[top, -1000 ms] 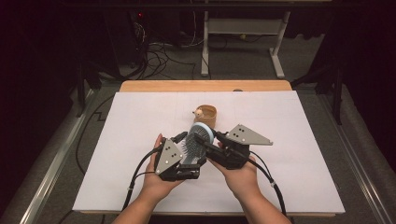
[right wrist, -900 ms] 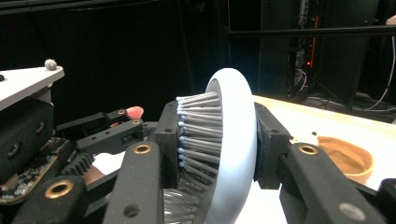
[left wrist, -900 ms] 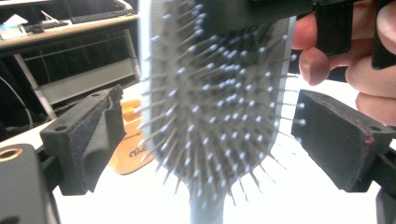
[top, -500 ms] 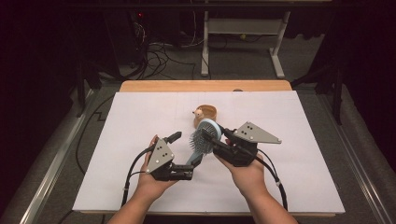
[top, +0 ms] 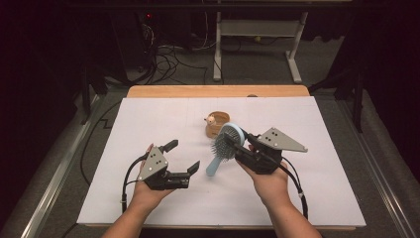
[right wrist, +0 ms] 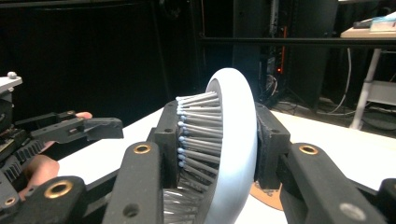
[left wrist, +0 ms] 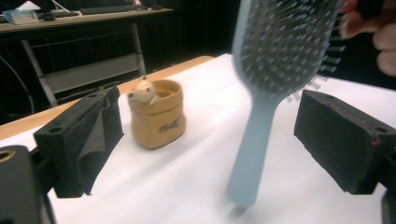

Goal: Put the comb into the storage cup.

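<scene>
Right gripper [top: 236,140] is clamping the hairbrush [top: 224,147] head above the table's middle for me; left gripper [top: 184,155], jaws just opening, is standing empty near the handle.

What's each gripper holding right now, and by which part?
The right gripper clamps the blue hairbrush across its head, bristles to back. The left gripper is open, holding nothing.
</scene>
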`<state>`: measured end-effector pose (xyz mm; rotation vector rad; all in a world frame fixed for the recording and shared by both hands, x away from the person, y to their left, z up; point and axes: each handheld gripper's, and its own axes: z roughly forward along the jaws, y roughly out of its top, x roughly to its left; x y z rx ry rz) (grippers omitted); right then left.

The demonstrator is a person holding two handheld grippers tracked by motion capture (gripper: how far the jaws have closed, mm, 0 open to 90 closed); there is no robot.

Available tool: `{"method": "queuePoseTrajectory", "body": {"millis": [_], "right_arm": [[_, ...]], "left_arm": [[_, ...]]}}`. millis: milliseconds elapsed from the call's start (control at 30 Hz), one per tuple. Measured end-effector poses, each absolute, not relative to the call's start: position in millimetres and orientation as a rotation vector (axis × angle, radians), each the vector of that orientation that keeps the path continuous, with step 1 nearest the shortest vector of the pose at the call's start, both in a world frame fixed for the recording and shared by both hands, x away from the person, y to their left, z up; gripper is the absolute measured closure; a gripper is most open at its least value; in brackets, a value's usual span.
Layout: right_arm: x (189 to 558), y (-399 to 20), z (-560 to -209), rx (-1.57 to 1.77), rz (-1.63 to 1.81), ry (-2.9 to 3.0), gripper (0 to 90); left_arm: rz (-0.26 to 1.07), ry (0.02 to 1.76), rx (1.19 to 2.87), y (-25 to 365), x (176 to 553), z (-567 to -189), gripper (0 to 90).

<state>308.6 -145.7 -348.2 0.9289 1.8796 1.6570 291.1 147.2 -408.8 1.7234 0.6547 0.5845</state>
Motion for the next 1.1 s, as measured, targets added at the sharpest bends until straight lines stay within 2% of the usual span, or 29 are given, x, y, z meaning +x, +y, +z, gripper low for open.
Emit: {"method": "queuePoseTrajectory", "body": {"millis": [600, 1100], "right_arm": [[311.7, -178.7, -347.0, 0.957, 1.610, 1.806, 62.3], [313.1, -199.9, -340.1, 0.976, 1.575, 1.741, 62.0]], "left_arm": [[0.598, 0.738, 1.688, 183.5, 301.6, -433.1, 9.0], [0.605, 0.719, 1.647, 198.7, 297.9, -434.9, 9.1]]}}
